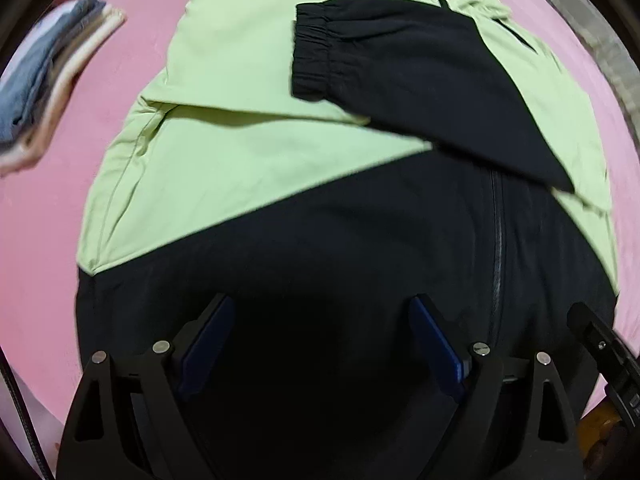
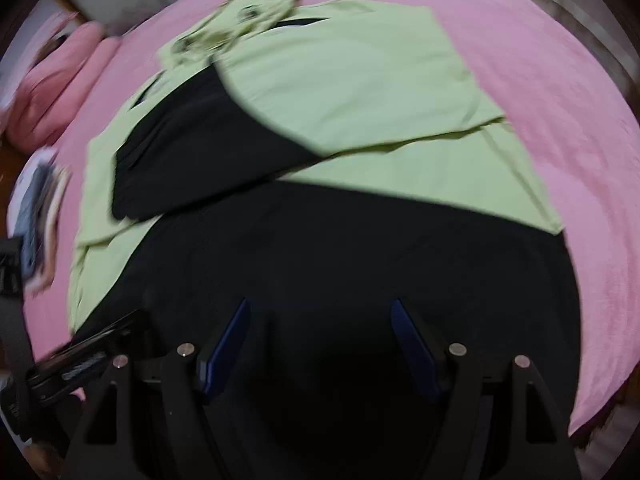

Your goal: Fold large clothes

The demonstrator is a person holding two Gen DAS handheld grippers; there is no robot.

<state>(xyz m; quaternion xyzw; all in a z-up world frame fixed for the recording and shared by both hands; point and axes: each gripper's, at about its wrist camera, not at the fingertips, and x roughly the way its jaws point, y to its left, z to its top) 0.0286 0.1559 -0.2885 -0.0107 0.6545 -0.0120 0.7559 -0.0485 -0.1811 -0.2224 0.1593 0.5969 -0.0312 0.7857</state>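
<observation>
Both pairs of fingers hang over the dark lower half of the jacket (image 1: 256, 160), spread wide with nothing between them. On the left gripper (image 1: 322, 312) the blue pads stand well apart above black cloth; the right gripper (image 2: 320, 312) is spread the same way, its blue-lined fingers (image 2: 230, 344) clear of the fabric.

That jacket, lime green and black, lies flat on a pink bed (image 1: 44, 280), its front up and its zip (image 1: 498, 248) running down the black part. One black sleeve (image 1: 400, 76) with a gathered cuff is folded across the chest. A green sleeve (image 2: 352, 80) is folded over from the other side and lies across it. At the far end the green hood (image 2: 240, 20) sits crumpled; dark marks show on it, but they are too blurred to read as writing.

Off to one side, near the bed's edge, rests a stack of folded clothes (image 1: 52, 76) in grey and cream. Pink pillows (image 2: 60, 84) lie beyond.
</observation>
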